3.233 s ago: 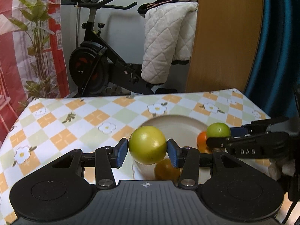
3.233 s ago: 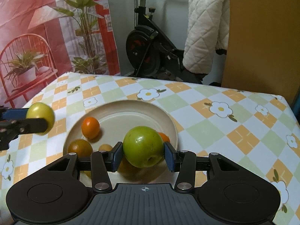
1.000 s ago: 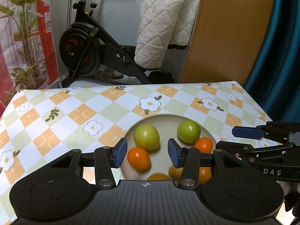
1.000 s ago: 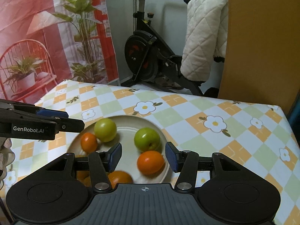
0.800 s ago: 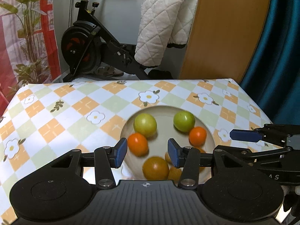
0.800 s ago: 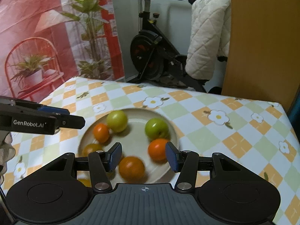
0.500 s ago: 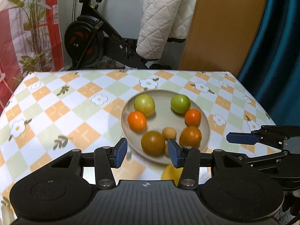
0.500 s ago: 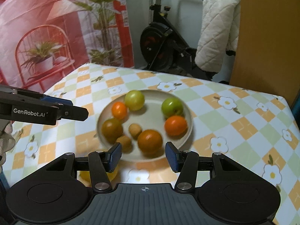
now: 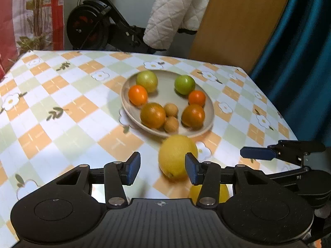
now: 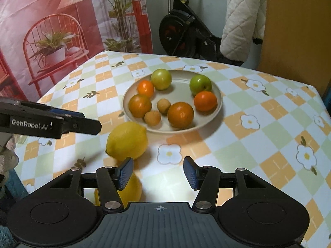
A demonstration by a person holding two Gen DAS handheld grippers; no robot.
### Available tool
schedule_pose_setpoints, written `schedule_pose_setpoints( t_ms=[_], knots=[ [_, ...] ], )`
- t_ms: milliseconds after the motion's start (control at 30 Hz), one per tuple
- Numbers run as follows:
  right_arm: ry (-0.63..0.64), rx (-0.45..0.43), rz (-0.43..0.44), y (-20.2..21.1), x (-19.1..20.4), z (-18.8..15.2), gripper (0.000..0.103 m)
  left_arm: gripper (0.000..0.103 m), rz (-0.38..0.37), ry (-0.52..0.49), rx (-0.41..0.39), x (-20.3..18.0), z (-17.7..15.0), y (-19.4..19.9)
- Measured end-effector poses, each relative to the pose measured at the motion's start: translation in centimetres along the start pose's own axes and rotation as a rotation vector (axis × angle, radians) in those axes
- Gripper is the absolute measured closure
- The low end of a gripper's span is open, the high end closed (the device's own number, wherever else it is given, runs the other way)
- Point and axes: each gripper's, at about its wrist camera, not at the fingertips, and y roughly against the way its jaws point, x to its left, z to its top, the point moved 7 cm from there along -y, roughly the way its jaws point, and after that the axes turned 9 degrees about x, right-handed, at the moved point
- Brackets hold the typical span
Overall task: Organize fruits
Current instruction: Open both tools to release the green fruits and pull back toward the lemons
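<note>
A beige plate on the checked tablecloth holds two green fruits, several orange ones and two small brown ones. A yellow lemon lies on the cloth in front of the plate. A second yellow lemon lies nearer, partly hidden by the fingers. My left gripper is open and empty, with the first lemon by its right finger. My right gripper is open and empty, right of both lemons.
The checked table ends close to a blue curtain and a wooden panel on the right. An exercise bike with a white quilt stands behind. A red backdrop is at the left.
Both grippers let go of their green fruits on the plate and pulled back from it. Two lemons in front of the plate have come into view.
</note>
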Motion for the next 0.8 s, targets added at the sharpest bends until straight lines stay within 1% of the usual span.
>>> schedule_pose_setpoints(
  t_ms=[67,167,533,800],
  knots=[
    [0.005,0.007,0.011,0.2,0.3,-0.4,0.049,0.053,-0.011,-0.002,0.008,-0.2,-0.5,0.0],
    [0.026,0.026,0.027,0.2,1.1,-1.0,0.049,0.053,-0.028,-0.004,0.020,-0.6,-1.1,-0.2],
    [0.079,0.053,0.080,0.3,3.3,-1.9,0.048,0.053,-0.096,-0.036,0.066,-2.5,-2.7,-1.0],
    [0.111,0.081,0.116,0.0,4.4,-2.7,0.048,0.053,-0.148,-0.016,0.099,-2.6,-3.3,-1.4]
  ],
)
